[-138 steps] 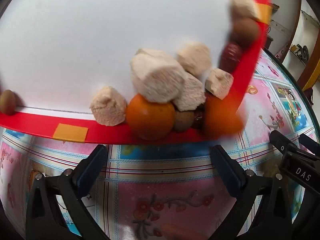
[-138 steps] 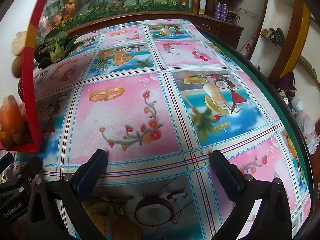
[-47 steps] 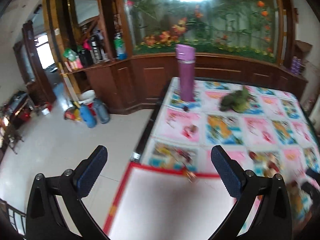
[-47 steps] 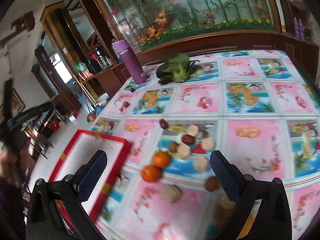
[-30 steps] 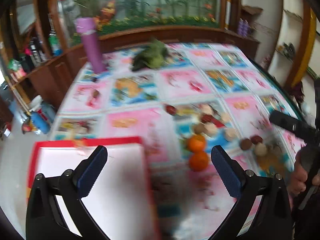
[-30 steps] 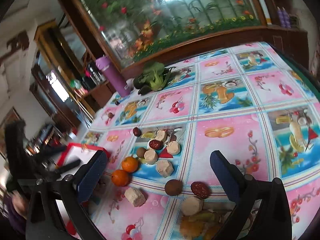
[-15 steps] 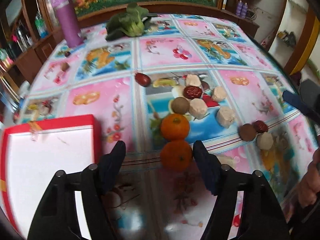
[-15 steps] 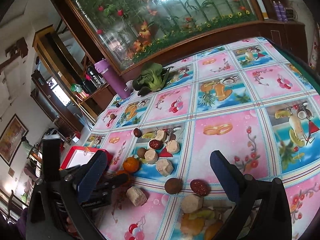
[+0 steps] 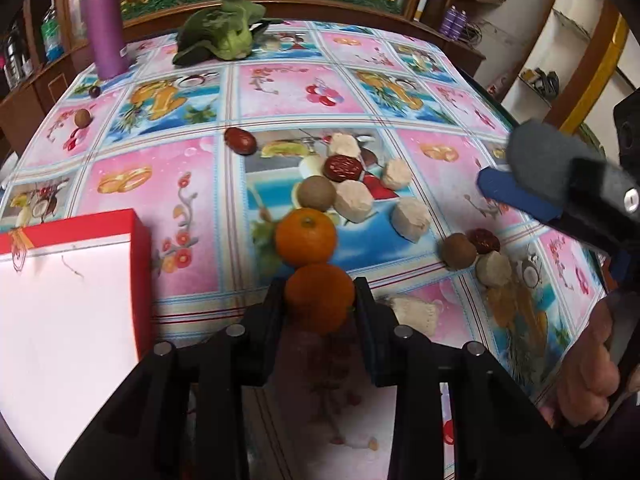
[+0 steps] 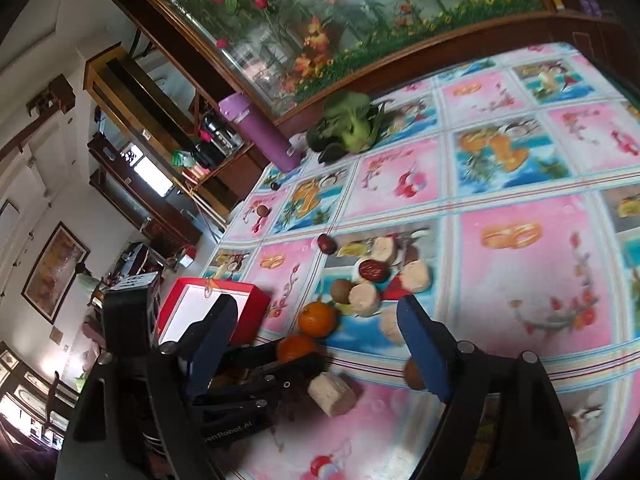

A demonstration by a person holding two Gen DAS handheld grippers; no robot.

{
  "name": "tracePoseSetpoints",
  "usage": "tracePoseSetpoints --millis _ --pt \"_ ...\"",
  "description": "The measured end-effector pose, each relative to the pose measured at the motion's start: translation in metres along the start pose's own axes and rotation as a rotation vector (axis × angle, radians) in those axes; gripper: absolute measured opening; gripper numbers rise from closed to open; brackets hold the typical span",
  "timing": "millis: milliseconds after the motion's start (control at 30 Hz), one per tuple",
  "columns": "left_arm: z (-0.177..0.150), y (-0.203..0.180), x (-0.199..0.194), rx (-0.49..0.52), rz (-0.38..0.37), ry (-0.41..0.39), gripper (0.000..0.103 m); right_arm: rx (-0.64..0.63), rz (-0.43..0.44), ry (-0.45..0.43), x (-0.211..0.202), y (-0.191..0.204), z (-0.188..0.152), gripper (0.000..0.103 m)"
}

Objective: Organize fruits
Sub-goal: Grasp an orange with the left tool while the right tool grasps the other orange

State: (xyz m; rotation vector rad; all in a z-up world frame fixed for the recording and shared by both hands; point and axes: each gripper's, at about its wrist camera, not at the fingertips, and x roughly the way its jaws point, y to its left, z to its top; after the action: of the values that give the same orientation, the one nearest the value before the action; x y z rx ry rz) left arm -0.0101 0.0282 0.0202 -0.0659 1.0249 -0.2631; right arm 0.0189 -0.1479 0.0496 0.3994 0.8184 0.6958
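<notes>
On the flowered tablecloth, my left gripper (image 9: 319,294) is shut on the nearer orange (image 9: 319,312). A second orange (image 9: 306,236) sits just beyond it, touching it. Behind lie brown longans (image 9: 316,192), red dates (image 9: 342,168) and several beige chunks (image 9: 354,206). An open red box with a white inside (image 9: 72,300) lies at the left. In the right wrist view my right gripper (image 10: 316,308) hangs open above the table with nothing in it. Below it the left gripper (image 10: 298,362) holds its orange (image 10: 295,347), with a beige chunk (image 10: 332,394) beside it.
A purple bottle (image 9: 103,20) and a green leafy vegetable (image 9: 224,32) stand at the table's far side. A lone longan (image 9: 82,117) lies far left. A hand (image 9: 592,380) holds the right gripper, whose blue pad (image 9: 516,196) overhangs the table's right edge.
My left gripper's fingers have shut onto the nearer orange, which they only flanked half a second ago. My right gripper has tilted and dropped closer to the fruit.
</notes>
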Motion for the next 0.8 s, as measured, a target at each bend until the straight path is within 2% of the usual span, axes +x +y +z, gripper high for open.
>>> tracePoseSetpoints --millis 100,233,367,467,667,733,800 --pt "-0.003 0.006 -0.012 -0.030 -0.013 -0.024 0.035 0.003 0.009 0.034 0.013 0.005 -0.002 0.071" --pt "-0.015 0.009 -0.045 -0.056 -0.010 -0.075 0.035 -0.030 0.002 0.094 0.033 0.020 -0.007 0.064" --pt "-0.031 0.013 -0.074 -0.070 0.015 -0.116 0.035 -0.074 -0.047 0.147 0.054 0.034 -0.014 0.055" --pt "-0.045 0.022 -0.091 -0.097 0.044 -0.140 0.035 -0.084 -0.123 0.182 0.070 0.037 -0.018 0.048" --pt "-0.061 0.043 -0.104 -0.143 0.081 -0.154 0.035 -0.150 -0.301 0.150 0.080 0.041 -0.019 0.048" --pt "-0.063 0.050 -0.106 -0.165 0.088 -0.157 0.035 -0.149 -0.334 0.162 0.085 0.038 -0.019 0.048" --pt "-0.066 0.058 -0.110 -0.178 0.095 -0.168 0.035 -0.144 -0.353 0.154 0.086 0.037 -0.019 0.042"
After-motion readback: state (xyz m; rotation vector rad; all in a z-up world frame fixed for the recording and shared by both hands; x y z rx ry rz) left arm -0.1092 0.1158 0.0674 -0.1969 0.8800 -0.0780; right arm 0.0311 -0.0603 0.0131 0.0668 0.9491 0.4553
